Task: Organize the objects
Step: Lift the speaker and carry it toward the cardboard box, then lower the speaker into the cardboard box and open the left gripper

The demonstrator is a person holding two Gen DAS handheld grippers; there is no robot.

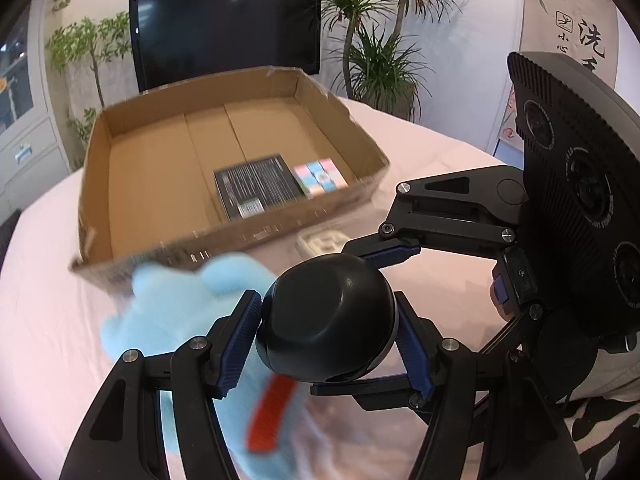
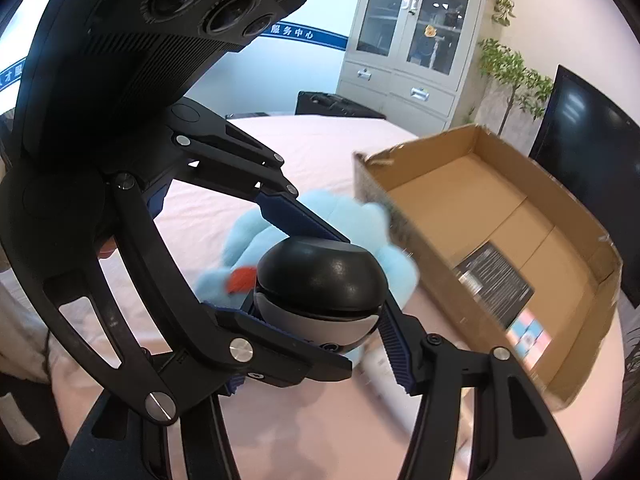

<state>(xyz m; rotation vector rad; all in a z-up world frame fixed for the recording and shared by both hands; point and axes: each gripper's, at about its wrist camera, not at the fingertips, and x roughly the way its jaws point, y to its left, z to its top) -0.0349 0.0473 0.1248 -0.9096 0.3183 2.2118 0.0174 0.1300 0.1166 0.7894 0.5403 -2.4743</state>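
Left wrist view: a rounded black device with a glossy dome top (image 1: 328,320) is seen clamped between the blue ribbed pads (image 1: 240,340) of the left gripper (image 1: 326,338), one pad pressed on each side of it. The right gripper (image 1: 394,254) reaches in from the right, and one of its blue pads is laid against the upper edge of the same device; its other finger passes beneath. Under and behind the device, a light blue plush toy with a red patch (image 1: 180,312) is seen blurred on the bench covered with a pale pink cloth (image 1: 48,300). Beyond the toy stands a shallow open brown cardboard box (image 1: 160,168). On its floor, near the front wall, a flat black printed packet (image 1: 256,188) lies just beside a small pastel pink-and-blue block (image 1: 320,176). A pale flat object (image 1: 320,242) lies on the cloth just outside the box front; what it is cannot be told.

Right wrist view: the black device, here showing a grey lower half (image 2: 320,292), is held across the jaws of the right gripper (image 2: 316,340), which are closed on its sides. A blue pad of the left gripper (image 2: 300,216) is pressed on the top of the device from the upper left. The plush toy (image 2: 248,248) lies behind it, and the cardboard box (image 2: 460,208) stands to the right with the black packet (image 2: 496,276) and the pastel block (image 2: 528,334) inside.
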